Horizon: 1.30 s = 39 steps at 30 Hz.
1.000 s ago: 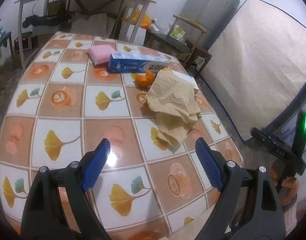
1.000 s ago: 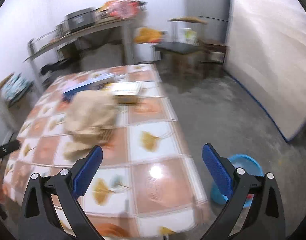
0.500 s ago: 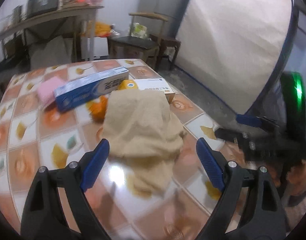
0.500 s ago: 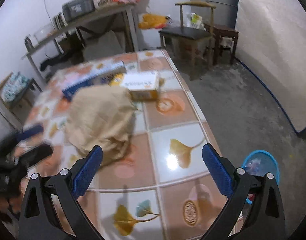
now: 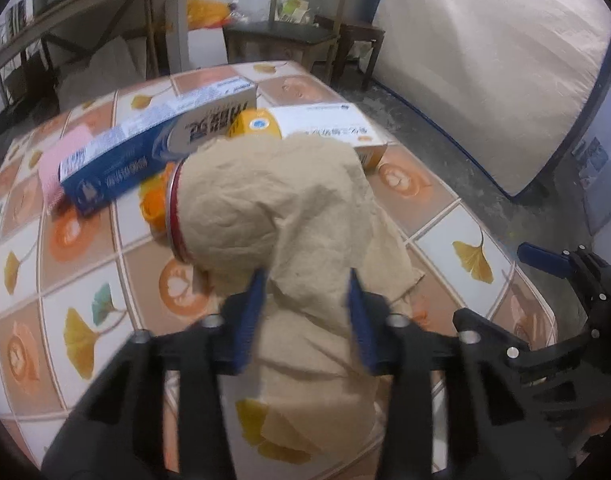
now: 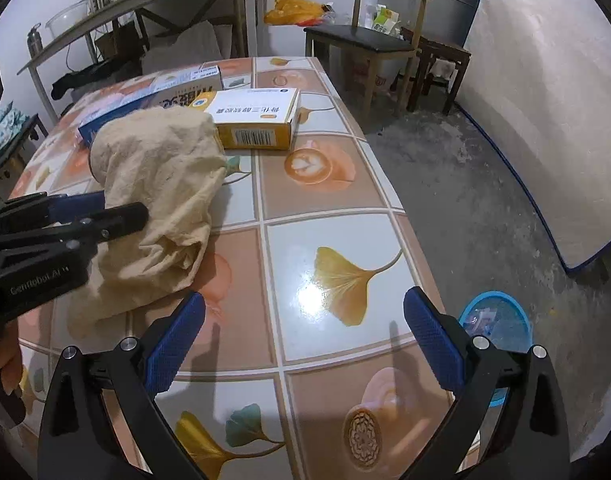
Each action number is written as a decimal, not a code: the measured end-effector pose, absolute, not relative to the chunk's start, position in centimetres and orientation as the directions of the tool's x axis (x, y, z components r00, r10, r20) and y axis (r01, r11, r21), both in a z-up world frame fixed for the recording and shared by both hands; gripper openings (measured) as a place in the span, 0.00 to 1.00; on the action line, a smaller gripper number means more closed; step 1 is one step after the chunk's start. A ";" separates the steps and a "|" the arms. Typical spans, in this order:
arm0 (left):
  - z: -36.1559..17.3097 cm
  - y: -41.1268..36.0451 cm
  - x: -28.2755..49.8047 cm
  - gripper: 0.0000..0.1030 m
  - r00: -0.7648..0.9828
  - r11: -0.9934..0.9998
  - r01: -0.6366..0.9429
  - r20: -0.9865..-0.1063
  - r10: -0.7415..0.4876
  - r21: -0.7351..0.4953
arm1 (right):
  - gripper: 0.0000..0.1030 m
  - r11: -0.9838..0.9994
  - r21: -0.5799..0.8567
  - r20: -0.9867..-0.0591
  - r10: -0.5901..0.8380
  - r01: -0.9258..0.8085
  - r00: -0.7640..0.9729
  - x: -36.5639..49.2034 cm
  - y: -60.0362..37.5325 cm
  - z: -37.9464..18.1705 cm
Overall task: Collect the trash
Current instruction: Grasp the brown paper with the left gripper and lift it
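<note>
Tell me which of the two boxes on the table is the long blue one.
The long blue box lies on the table's far side, beside a pink item. The other box, white on top with yellow sides and a barcode, is shorter and sits nearer the right edge.

A tiled table (image 6: pixel 337 208) with leaf prints is carrying the clutter — a crumpled tan paper (image 5: pixel 289 220) is lying near its front, a white and yellow box (image 6: pixel 257 120) and a long blue box (image 5: pixel 153 148) are sitting just behind it.
</note>
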<state>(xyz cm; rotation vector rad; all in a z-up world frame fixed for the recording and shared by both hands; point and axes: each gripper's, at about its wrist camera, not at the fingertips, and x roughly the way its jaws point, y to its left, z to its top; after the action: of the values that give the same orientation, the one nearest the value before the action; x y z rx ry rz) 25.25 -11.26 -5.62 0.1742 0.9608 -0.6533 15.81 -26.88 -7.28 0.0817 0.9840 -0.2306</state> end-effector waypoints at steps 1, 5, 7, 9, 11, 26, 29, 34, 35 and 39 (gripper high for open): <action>-5.7 -11.1 25.1 0.20 0.399 0.799 0.585 -0.807 -0.436 -0.142 | 0.94 0.973 -0.045 -0.831 -0.163 0.228 0.532 15.8 -26.8 -7.3; -6.0 -10.0 24.6 0.04 0.383 0.802 0.577 -0.815 -0.434 -0.155 | 0.94 0.972 -0.088 -0.813 -0.197 0.218 0.548 15.6 -26.3 -7.2; -5.7 -8.8 23.6 0.03 0.380 0.799 0.580 -0.814 -0.439 -0.160 | 0.94 0.974 -0.082 -0.808 -0.190 0.213 0.558 15.4 -26.4 -6.8; -5.5 -7.3 22.3 0.03 0.382 0.798 0.580 -0.811 -0.443 -0.163 | 0.94 0.977 -0.066 -0.796 -0.175 0.205 0.579 15.0 -26.6 -6.3; -5.3 -5.8 21.1 0.03 0.380 0.805 0.568 -0.814 -0.440 -0.170 | 0.94 0.982 -0.037 -0.777 -0.146 0.186 0.613 14.4 -26.7 -5.7; -3.3 -0.4 15.4 0.68 0.447 0.763 0.629 -0.736 -0.510 -0.147 | 0.94 0.999 0.017 -0.715 0.041 -0.041 0.698 11.6 -23.0 -3.9; -2.3 -1.6 15.3 0.78 0.435 0.685 0.726 -0.726 -0.533 -0.067 | 0.94 0.997 0.053 -0.704 0.079 -0.059 0.706 11.2 -23.1 -3.3; -3.9 -3.9 17.1 0.81 0.381 0.594 0.804 -0.785 -0.488 0.022 | 0.94 0.992 0.112 -0.704 0.116 -0.051 0.700 11.0 -23.5 -3.3; -4.6 -4.2 17.5 0.81 0.368 0.584 0.811 -0.801 -0.473 0.027 | 0.94 0.992 0.118 -0.705 0.120 -0.051 0.699 10.9 -23.5 -3.3; -6.7 -4.9 17.8 0.81 0.332 0.541 0.839 -0.846 -0.417 0.062 | 0.94 0.989 0.135 -0.703 0.133 -0.053 0.698 10.6 -23.7 -3.1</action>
<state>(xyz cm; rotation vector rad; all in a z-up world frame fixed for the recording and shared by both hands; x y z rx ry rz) 17.76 -4.93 -6.75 0.5533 0.8925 -0.8775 10.56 -23.71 -3.11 0.1074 0.7915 0.1037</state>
